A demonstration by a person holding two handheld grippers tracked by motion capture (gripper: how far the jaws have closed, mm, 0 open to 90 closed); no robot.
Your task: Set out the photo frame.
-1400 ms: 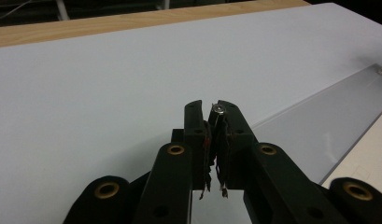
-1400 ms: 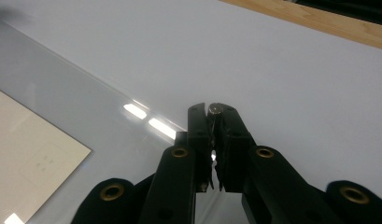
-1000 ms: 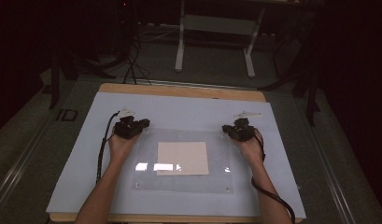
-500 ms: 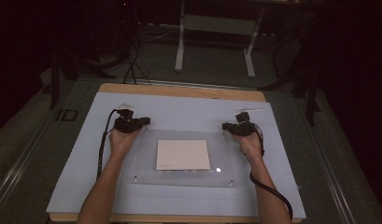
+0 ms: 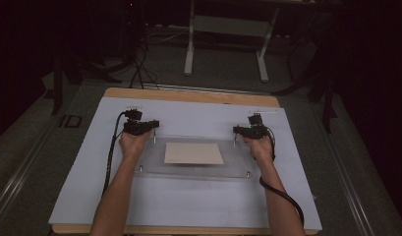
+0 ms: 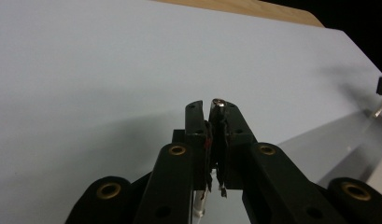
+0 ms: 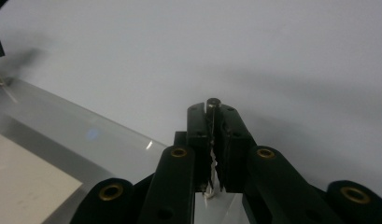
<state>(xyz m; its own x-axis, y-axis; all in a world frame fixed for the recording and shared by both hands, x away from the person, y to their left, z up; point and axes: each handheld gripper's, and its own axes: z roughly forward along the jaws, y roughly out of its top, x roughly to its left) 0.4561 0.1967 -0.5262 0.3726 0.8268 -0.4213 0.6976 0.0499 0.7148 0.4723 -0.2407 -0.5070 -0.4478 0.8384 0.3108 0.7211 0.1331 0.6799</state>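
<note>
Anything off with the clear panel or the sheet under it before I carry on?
Nothing stands out. The clear panel sits square to the table, with the beige sheet centred beneath it. The left gripper and right gripper are each shut on a metal corner post, evenly. No visible damage.

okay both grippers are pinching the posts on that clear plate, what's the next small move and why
Probably lift both sides evenly, a little. The left gripper and right gripper each clamp a far corner post of the clear plate, and the tan sheet lying on it could slide if it tilts.
</note>
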